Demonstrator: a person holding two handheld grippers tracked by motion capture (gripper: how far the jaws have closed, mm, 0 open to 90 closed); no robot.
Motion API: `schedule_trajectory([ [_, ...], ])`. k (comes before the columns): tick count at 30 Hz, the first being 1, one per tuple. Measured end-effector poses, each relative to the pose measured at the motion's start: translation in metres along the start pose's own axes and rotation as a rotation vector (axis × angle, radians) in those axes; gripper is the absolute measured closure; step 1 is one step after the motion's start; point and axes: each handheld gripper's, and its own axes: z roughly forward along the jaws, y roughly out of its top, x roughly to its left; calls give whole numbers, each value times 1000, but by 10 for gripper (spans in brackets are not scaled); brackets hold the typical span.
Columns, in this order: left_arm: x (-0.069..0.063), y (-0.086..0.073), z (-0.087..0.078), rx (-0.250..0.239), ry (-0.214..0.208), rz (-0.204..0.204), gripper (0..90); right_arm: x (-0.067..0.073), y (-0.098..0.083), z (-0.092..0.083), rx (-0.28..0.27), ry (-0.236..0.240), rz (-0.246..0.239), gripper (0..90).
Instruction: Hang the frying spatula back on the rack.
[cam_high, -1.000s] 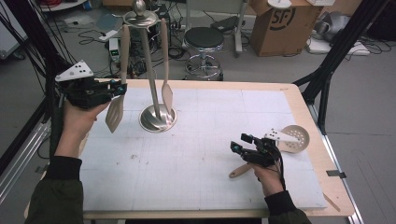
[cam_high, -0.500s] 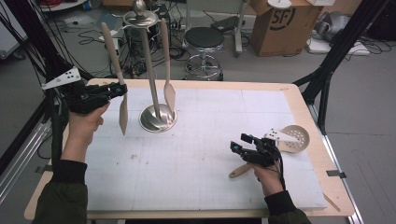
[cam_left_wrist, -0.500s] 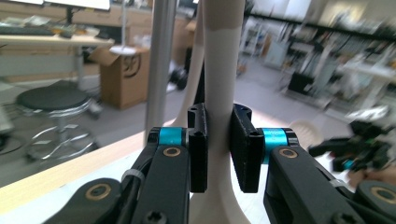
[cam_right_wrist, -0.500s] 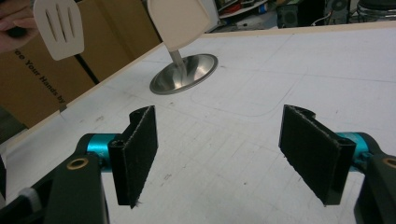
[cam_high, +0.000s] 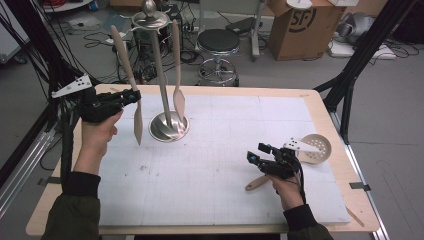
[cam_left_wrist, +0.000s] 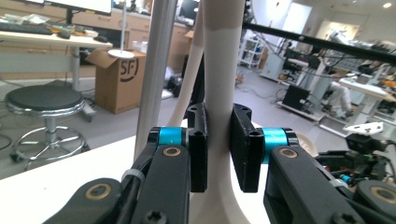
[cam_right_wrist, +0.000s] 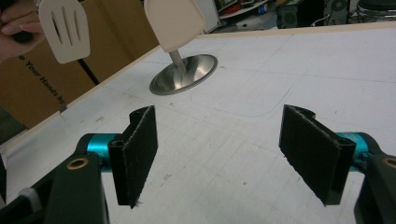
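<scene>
Slotted spatula (cam_high: 131, 95), clamped at its handle by the left gripper (cam_high: 131, 96), hung upright just left of the utensil stand (cam_high: 169, 125), while the right gripper (cam_high: 260, 154) rested well apart, jaws wide.

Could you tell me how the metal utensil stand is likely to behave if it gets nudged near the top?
The utensil stand looks top-heavy: a tall thin pole on a small round base, so it would likely tip rather than slide. The spatula hanging from it would probably swing.

The tongs (cam_left_wrist: 218, 147) clamp a pale utensil handle (cam_left_wrist: 223, 70) beside a metal pole (cam_left_wrist: 156, 70).
</scene>
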Motion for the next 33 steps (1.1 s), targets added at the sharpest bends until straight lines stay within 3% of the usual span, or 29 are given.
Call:
schedule_trajectory([
  [8,-5,0,5,41,41,47,782,0,0,1,4,-1,1,277],
  [13,-13,8,7,76,136,103,782,0,0,2,0,-1,-4,277],
  [20,-15,13,10,88,179,93,782,0,0,1,-1,-3,2,277],
  [24,-18,14,12,108,210,111,782,0,0,1,-2,-3,1,276],
  [27,-21,14,12,126,258,133,782,-1,0,1,-4,-4,1,277],
  [33,-23,19,16,162,310,140,782,0,0,1,0,-5,4,277],
])
